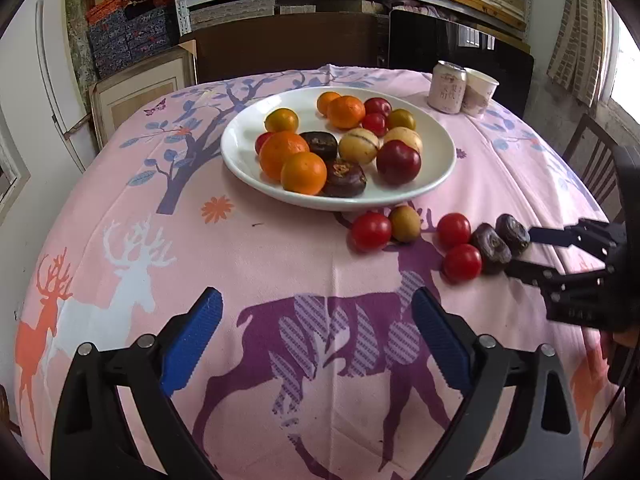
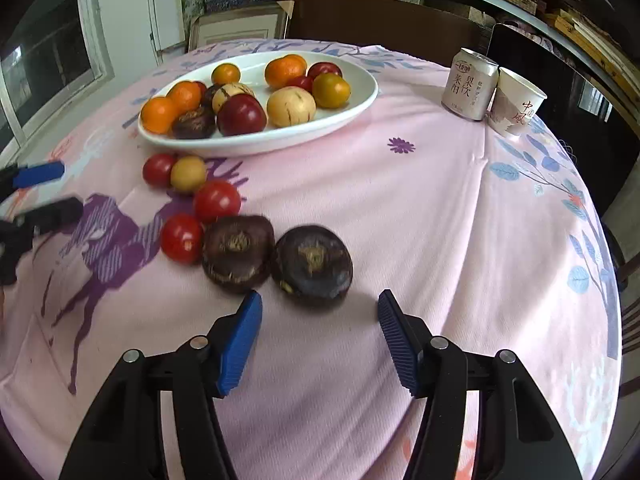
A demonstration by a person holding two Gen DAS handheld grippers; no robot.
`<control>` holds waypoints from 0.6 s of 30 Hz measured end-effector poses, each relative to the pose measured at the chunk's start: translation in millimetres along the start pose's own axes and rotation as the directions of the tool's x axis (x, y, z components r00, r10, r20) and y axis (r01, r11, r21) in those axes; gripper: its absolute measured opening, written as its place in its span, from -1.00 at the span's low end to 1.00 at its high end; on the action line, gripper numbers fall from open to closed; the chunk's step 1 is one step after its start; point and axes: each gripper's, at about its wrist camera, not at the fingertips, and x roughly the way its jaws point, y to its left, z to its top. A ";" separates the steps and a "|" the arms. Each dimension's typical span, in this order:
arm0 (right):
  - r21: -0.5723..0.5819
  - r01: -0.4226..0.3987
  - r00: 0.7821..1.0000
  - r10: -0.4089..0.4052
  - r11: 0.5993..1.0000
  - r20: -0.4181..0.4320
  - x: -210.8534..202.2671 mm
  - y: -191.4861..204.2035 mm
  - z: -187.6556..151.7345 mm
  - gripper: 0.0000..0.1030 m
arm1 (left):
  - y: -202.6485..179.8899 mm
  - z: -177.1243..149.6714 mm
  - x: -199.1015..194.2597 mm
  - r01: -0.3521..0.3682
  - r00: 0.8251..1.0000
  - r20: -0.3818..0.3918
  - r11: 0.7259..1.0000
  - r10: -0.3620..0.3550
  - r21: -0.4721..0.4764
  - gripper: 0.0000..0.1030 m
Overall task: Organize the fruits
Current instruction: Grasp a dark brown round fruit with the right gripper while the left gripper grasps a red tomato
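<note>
A white plate point(image 1: 436, 136) holds oranges, red plums, yellow fruits and dark water chestnuts; it also shows in the right wrist view point(image 2: 360, 100). On the cloth in front of it lie three red tomatoes point(image 2: 182, 238), a small yellow fruit point(image 2: 188, 174) and two dark chestnuts point(image 2: 312, 264). My right gripper point(image 2: 320, 312) is open just before the nearer chestnut, touching nothing; in the left wrist view it point(image 1: 520, 250) stands open beside the chestnuts point(image 1: 490, 246). My left gripper point(image 1: 318, 312) is open and empty over the purple deer print, short of the loose fruit.
A drink can point(image 2: 470, 84) and a paper cup point(image 2: 516, 102) stand at the table's far right. Dark chairs stand behind the table and at its right edge. Shelves with boxes fill the back wall.
</note>
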 end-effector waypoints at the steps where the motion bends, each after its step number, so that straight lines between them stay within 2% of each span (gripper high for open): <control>1: 0.014 -0.003 1.000 0.003 1.000 0.002 2.9 -2.3 4.5 0.18 | -2.9 -2.4 -0.5 0.003 1.000 -0.003 1.000 -0.003 0.007 0.82; 2: 0.022 -0.010 1.000 0.010 1.000 0.006 5.5 -4.0 7.8 0.18 | -6.2 -3.4 -0.7 0.009 1.000 -0.008 1.000 -0.009 0.015 0.82; 4: 0.021 -0.040 0.999 0.040 0.999 0.025 7.1 -3.5 9.9 -0.22 | -13.7 -5.2 0.0 0.026 1.000 -0.017 0.999 -0.025 0.031 0.82; 10: 0.091 -0.118 0.992 0.113 0.989 0.060 -4.1 -13.4 -0.9 -0.22 | -49.4 -0.1 14.5 0.054 0.998 -0.038 0.993 -0.050 0.105 0.81; 14: 0.130 -0.156 0.985 0.145 0.979 0.090 -14.4 -23.8 -6.2 -0.22 | -69.2 6.5 32.0 0.074 0.996 -0.067 0.989 -0.066 0.130 0.56; 18: 0.132 -0.180 0.980 0.166 0.975 0.110 -19.4 -25.4 -5.6 -0.22 | -78.6 10.7 46.2 0.101 0.991 -0.102 0.988 -0.090 0.113 0.52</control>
